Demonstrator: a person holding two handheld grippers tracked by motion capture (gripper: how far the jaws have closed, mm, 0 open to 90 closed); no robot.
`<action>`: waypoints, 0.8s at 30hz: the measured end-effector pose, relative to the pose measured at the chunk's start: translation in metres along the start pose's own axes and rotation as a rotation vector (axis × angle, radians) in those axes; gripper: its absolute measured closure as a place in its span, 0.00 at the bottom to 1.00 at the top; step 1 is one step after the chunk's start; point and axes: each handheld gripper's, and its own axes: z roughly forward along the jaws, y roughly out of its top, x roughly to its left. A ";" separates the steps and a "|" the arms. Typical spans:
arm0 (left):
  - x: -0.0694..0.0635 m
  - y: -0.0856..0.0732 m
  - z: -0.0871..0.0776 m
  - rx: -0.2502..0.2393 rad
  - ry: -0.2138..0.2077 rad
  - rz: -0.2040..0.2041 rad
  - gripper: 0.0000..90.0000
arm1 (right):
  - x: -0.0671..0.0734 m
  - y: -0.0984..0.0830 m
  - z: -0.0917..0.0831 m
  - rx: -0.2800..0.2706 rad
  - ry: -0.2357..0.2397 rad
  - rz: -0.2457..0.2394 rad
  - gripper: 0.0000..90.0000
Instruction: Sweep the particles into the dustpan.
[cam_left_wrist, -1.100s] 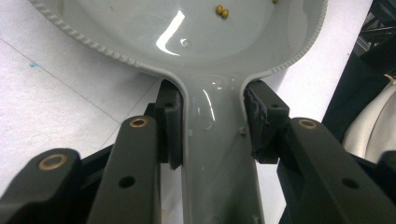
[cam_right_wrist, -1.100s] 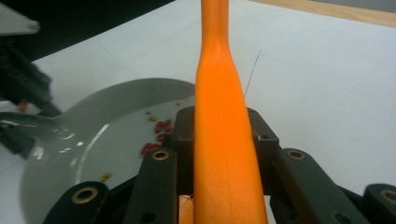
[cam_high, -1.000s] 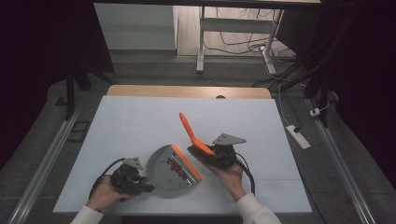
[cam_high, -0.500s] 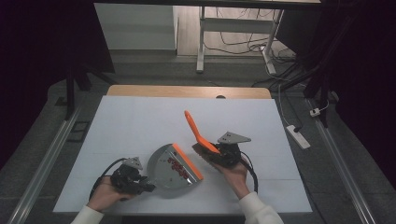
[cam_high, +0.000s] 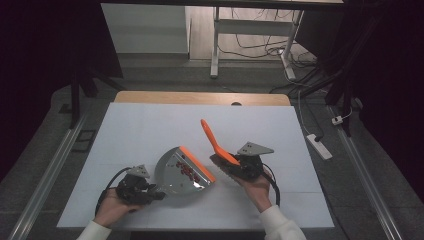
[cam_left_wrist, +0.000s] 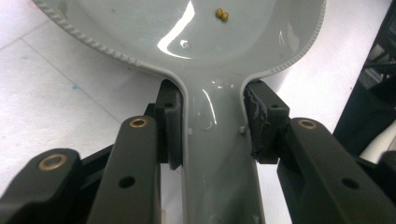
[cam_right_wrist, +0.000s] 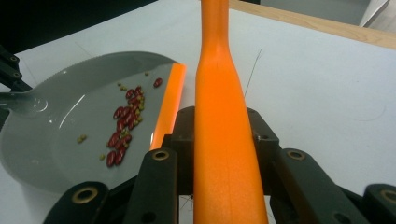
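A grey dustpan (cam_high: 180, 172) with an orange lip (cam_high: 197, 162) lies on the white table, holding several red beans (cam_high: 187, 171) and small yellow grains. My left gripper (cam_high: 142, 192) is shut on the dustpan's handle (cam_left_wrist: 219, 154), a pad (cam_left_wrist: 170, 123) pressed on each side. My right gripper (cam_high: 245, 167) is shut on the orange handle of a brush (cam_high: 216, 142), which slants up and away to the left; its dark bristles (cam_high: 220, 162) rest on the table just right of the lip. In the right gripper view the brush handle (cam_right_wrist: 223, 116) runs up between the jaws, with the dustpan (cam_right_wrist: 70, 126) and beans (cam_right_wrist: 123, 128) at left.
The white table (cam_high: 150, 127) has open surface behind and to both sides of the dustpan. A wooden strip (cam_high: 200, 98) edges its far side. A power strip (cam_high: 318, 146) lies on the floor at right, and a desk frame (cam_high: 250, 37) stands beyond the table.
The brush and my right gripper have shifted slightly right, away from the dustpan's lip, with the handle tipped more upright. The left gripper and dustpan have stayed put.
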 end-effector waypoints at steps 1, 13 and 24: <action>0.000 0.000 -0.001 -0.011 0.004 -0.007 0.68 | 0.000 0.000 0.000 -0.003 0.001 0.000 0.79; 0.003 -0.002 -0.009 -0.105 0.058 -0.081 0.68 | -0.008 -0.011 -0.023 0.015 -0.036 -0.004 0.79; 0.005 -0.005 -0.012 -0.144 0.099 -0.146 0.68 | -0.020 -0.023 -0.048 0.021 -0.064 0.016 0.79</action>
